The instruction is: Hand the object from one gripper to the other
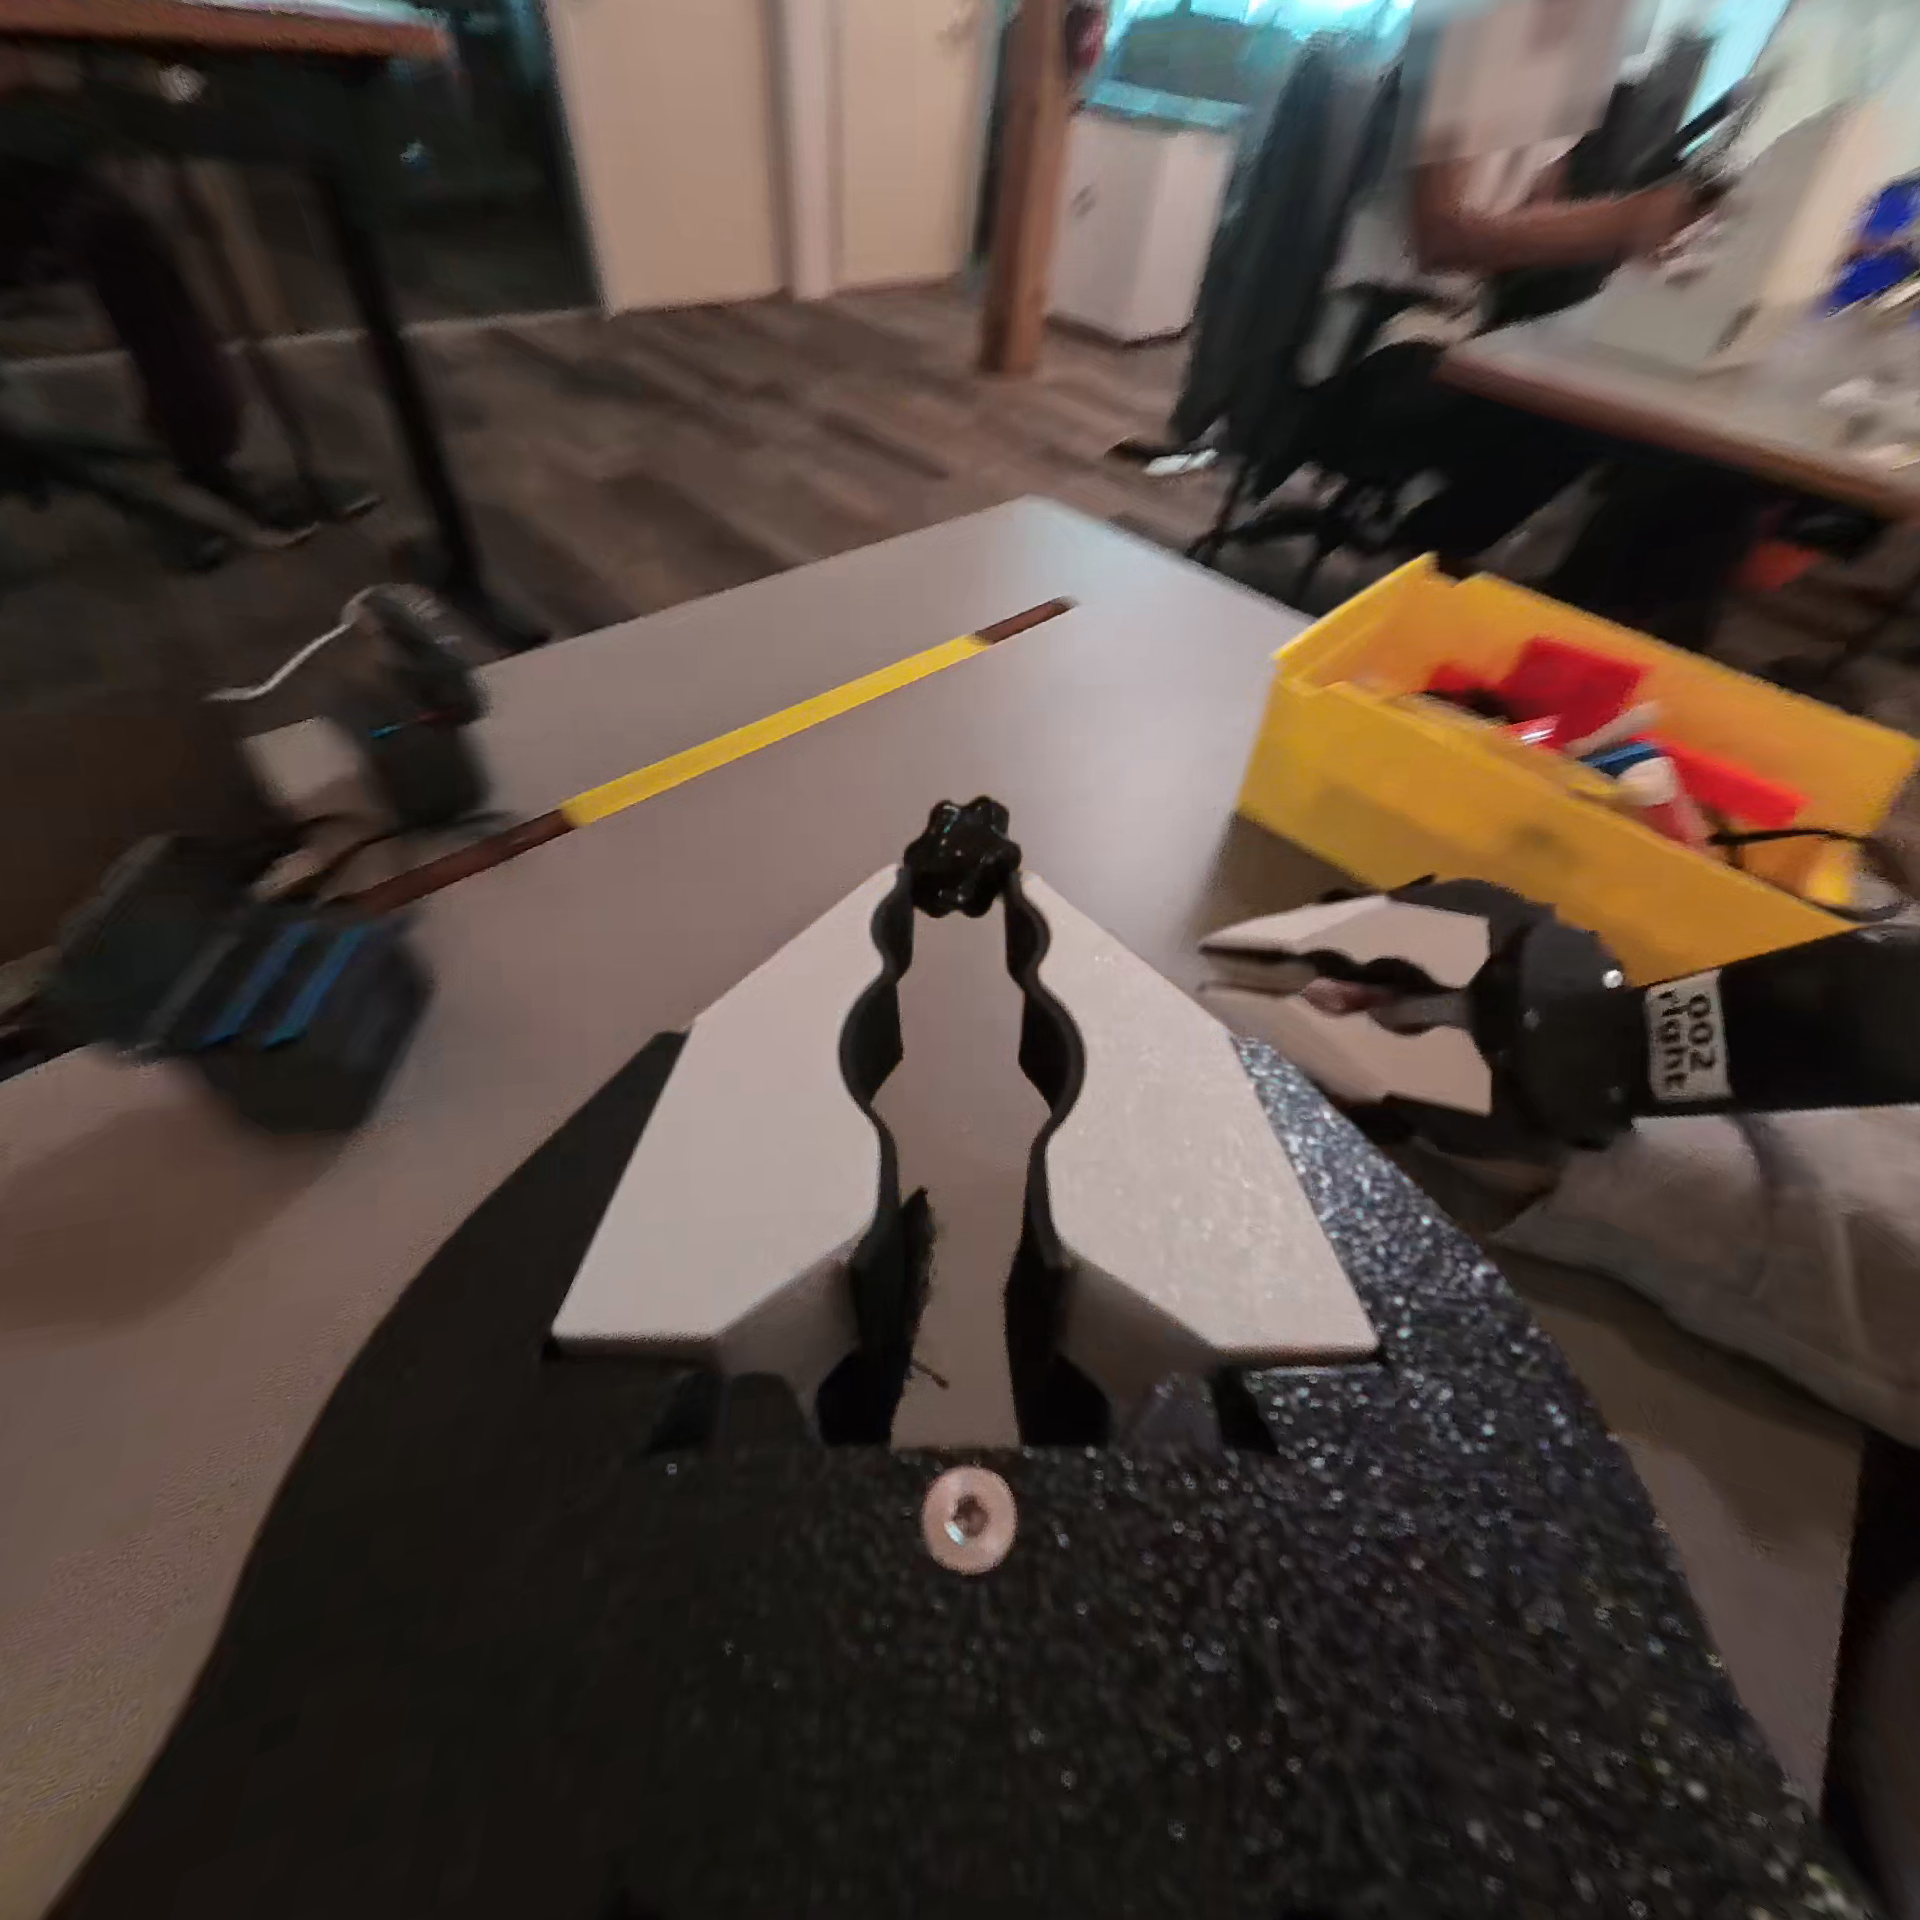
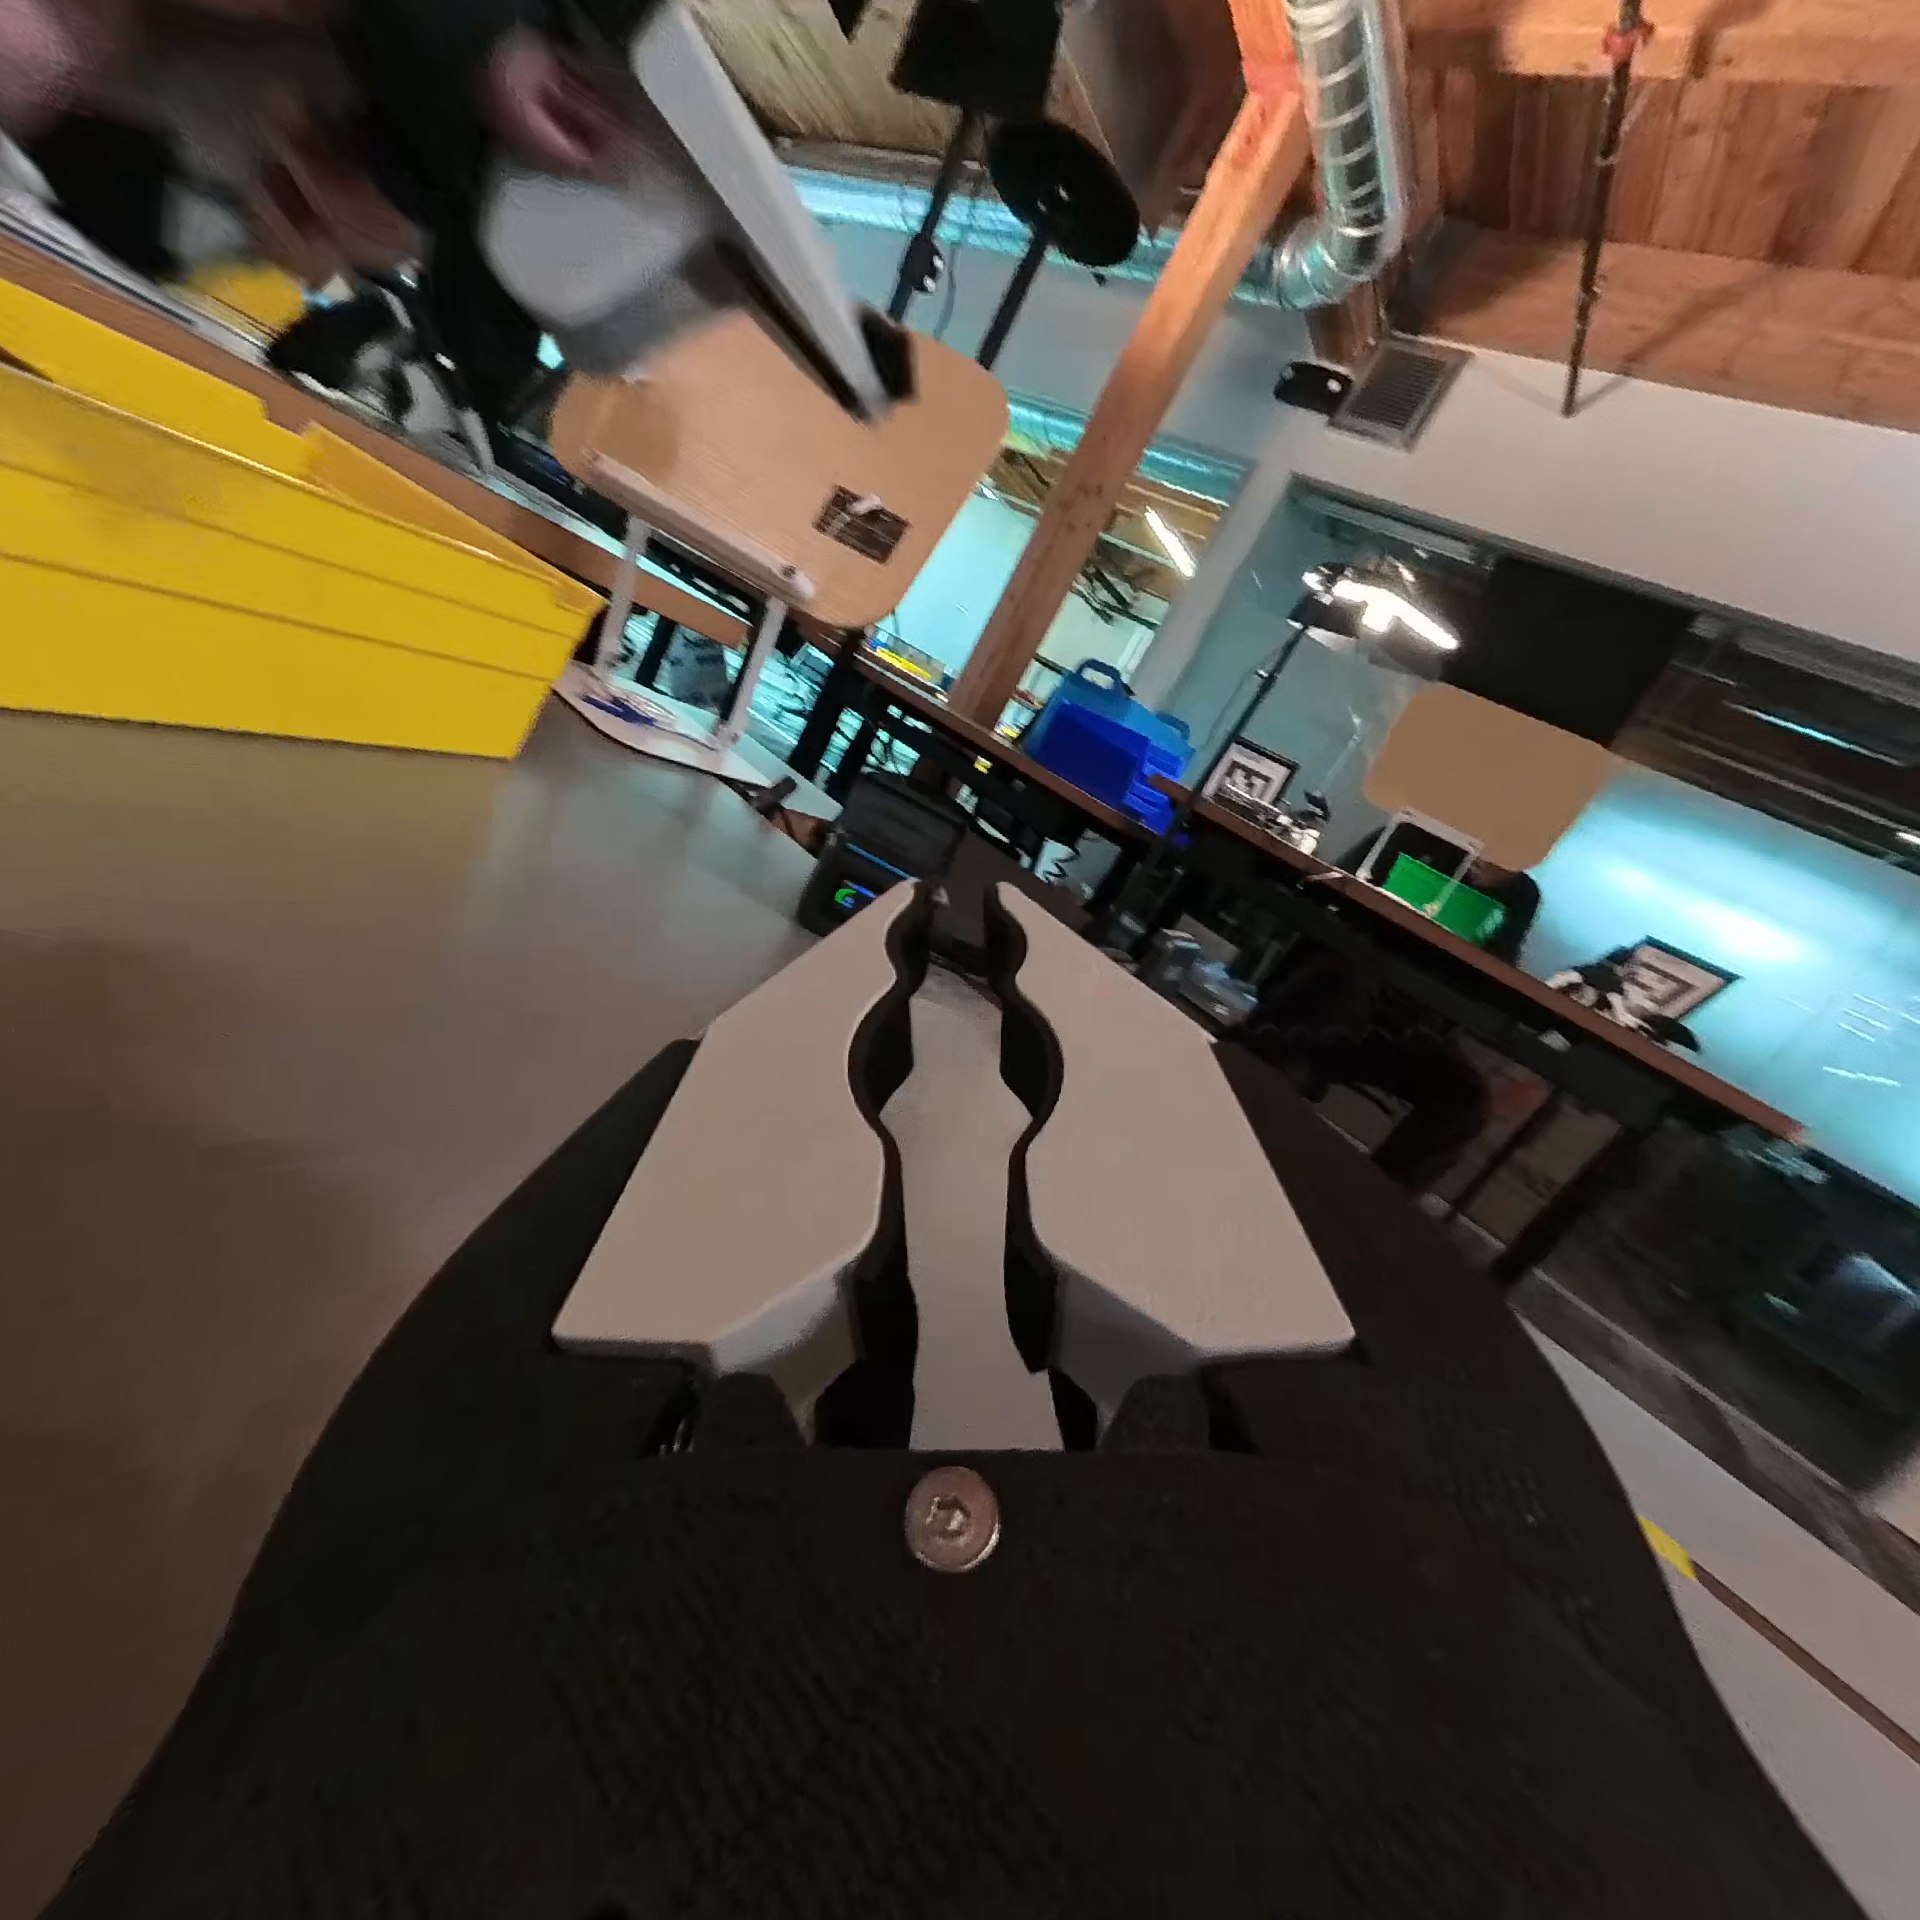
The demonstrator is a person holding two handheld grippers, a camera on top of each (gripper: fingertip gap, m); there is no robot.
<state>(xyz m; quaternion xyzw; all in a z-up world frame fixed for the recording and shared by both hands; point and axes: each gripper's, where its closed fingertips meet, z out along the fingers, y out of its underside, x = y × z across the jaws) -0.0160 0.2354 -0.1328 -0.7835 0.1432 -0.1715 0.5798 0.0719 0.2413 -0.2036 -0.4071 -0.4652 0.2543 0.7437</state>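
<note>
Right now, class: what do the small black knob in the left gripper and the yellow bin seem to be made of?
Black knob: probably hard plastic, glossy, with bright glints on its lobes. Yellow bin: likely moulded plastic, with even matte colour and thin straight walls. Left gripper pinches the knob.

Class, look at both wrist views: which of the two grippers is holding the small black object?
The left gripper: its fingertips pinch the black knob-like object. The right gripper has nothing between its fingers.

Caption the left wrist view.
Left gripper pinching a small black lobed knob above the grey table.
</note>
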